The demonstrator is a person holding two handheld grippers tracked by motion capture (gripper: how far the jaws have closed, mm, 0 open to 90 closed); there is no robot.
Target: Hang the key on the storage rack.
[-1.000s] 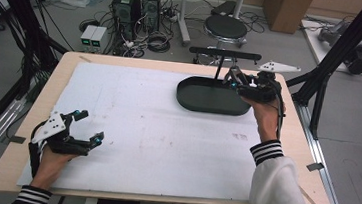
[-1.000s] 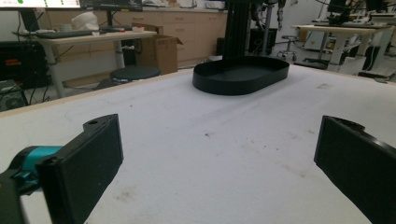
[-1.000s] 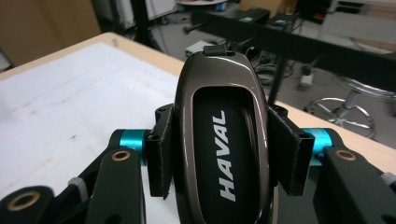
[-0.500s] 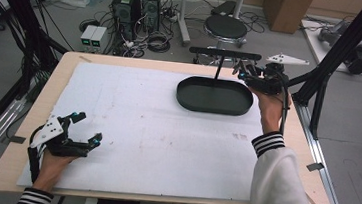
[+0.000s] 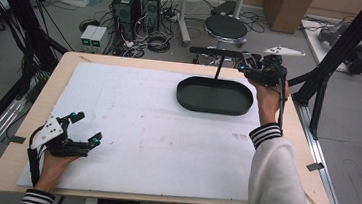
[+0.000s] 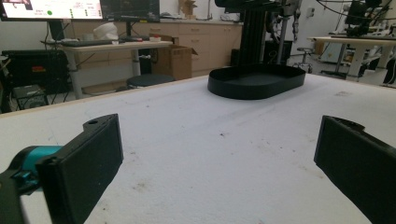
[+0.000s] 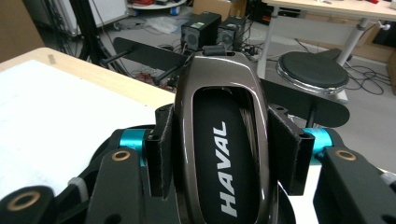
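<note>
A wooden table (image 5: 314,160) carries a white sheet (image 5: 156,130), with a black oval tray (image 5: 214,96) on it.

Car key fob (image 7: 223,154): dark brown, glossy shell, rounded and tapering toward its far end; black inset panel on top with white "HAVAL" lettering running lengthwise. A small loop sits at the narrow far end. Lies lengthwise, printed face up, pinched on both long sides, held in the air at the table's far right edge (image 5: 247,63).

Tray (image 5: 214,96): black, oval, low rim, empty inside. Rests flat on the white table surface at far right, near the fob and below it.
</note>
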